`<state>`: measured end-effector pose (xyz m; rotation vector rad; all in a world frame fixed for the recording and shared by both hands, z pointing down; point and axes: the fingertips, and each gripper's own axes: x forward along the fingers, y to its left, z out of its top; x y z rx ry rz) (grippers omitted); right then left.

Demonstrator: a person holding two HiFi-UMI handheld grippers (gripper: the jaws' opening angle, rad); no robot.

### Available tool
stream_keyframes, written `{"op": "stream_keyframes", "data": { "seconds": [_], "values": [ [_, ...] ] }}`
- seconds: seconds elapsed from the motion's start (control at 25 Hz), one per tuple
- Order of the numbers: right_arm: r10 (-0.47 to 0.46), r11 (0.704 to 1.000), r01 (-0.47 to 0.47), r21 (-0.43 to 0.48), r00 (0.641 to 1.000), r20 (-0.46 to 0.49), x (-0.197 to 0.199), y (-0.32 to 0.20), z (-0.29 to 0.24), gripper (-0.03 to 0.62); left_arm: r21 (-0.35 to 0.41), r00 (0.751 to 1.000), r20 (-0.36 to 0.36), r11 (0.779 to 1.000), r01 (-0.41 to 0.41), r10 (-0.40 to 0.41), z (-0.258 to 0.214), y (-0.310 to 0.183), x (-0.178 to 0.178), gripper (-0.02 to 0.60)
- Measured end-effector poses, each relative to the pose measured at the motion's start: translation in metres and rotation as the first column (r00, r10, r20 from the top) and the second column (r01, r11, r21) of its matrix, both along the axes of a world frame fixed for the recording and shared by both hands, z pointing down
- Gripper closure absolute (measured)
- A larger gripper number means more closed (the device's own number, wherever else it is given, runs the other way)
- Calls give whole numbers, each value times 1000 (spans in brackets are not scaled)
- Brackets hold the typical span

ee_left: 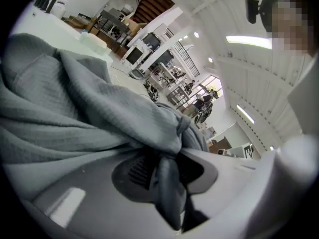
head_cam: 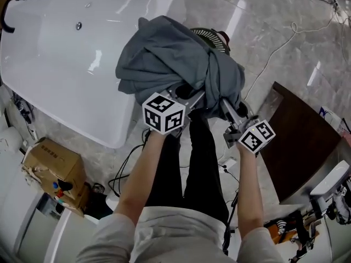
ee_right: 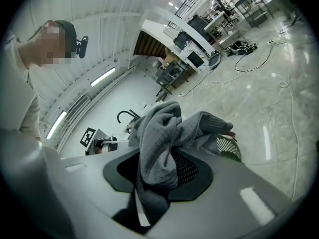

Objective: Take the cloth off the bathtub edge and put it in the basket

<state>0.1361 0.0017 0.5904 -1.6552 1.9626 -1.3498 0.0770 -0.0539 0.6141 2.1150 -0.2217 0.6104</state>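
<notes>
Marble floor [head_cam: 285, 37] open right of right gripper [head_cam: 220, 100], bathtub edge [head_cam: 93, 130] left of left gripper [head_cam: 185, 91]; both clamping bunched grey cloth [head_cam: 164, 53]

the head view looks steeply down from above the arms at the left gripper [head_cam: 184, 90], the right gripper [head_cam: 224, 104], the cloth [head_cam: 164, 53] ahead of their jaws and the bathtub [head_cam: 55, 64] beyond. each gripper view sits close behind its own jaws, facing along them. all three share the cloth; the right gripper view also catches the basket [ee_right: 229, 146] just past its jaws.
</notes>
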Motion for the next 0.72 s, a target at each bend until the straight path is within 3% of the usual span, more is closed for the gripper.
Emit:
{"op": "stream_keyframes", "data": {
  "seconds": [0.28, 0.72],
  "values": [
    [50, 999, -50, 1, 999, -19, 25, 24, -7, 473, -69, 998, -63, 998, -8, 3, -7, 24, 28, 423],
    [80, 996, -80, -41, 997, -7, 33, 4, 21, 471, -95, 999, -26, 995, 42, -45, 21, 4, 33, 425]
  ]
}}
